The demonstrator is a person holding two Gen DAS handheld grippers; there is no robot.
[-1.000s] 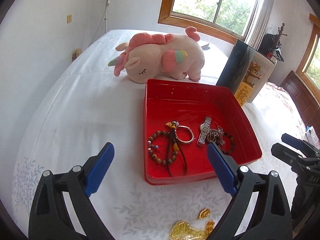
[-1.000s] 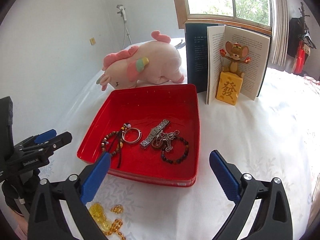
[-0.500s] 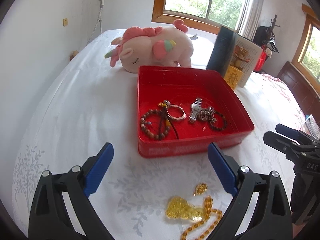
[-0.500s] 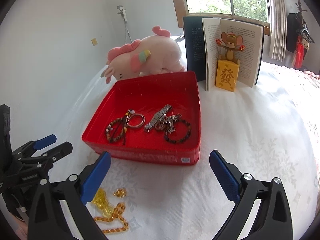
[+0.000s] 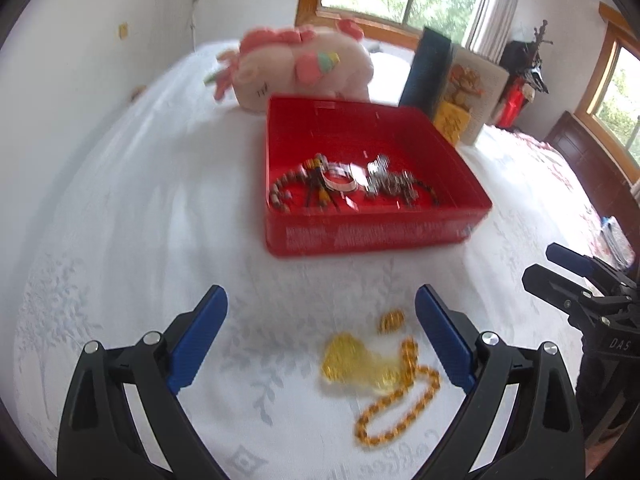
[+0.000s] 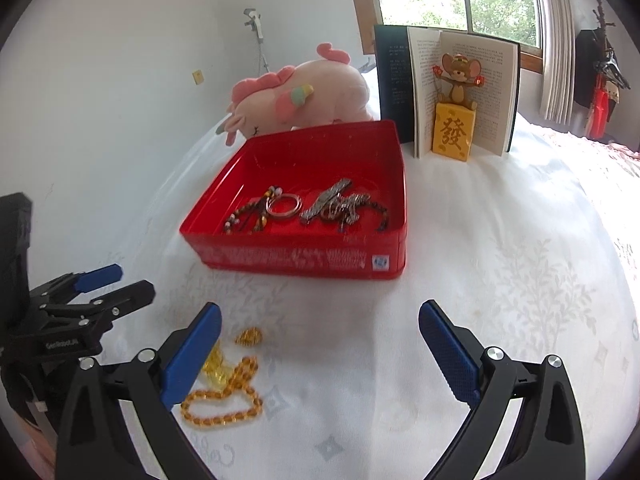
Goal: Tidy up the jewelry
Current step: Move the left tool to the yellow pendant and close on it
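We see the amber bead necklace (image 5: 400,400) lying on the bedsheet (image 5: 120,208) directly between the wide-open fingers of our left gripper (image 5: 320,334), nearer to it than our right gripper (image 6: 320,344), also wide open and empty, and the red box (image 5: 372,236) waits just beyond.

From my left wrist camera I see my left gripper (image 5: 320,326) spread wide, holding nothing, above a white embroidered bedspread (image 5: 120,240). Between its blue pads (image 5: 198,338) lie an amber bead necklace (image 5: 400,404) and translucent yellow pendant (image 5: 352,362) (both blurred). Beyond sits a shallow red plastic tray (image 5: 372,232) holding bracelets (image 5: 352,184). My right gripper (image 5: 560,276) shows at the right edge.
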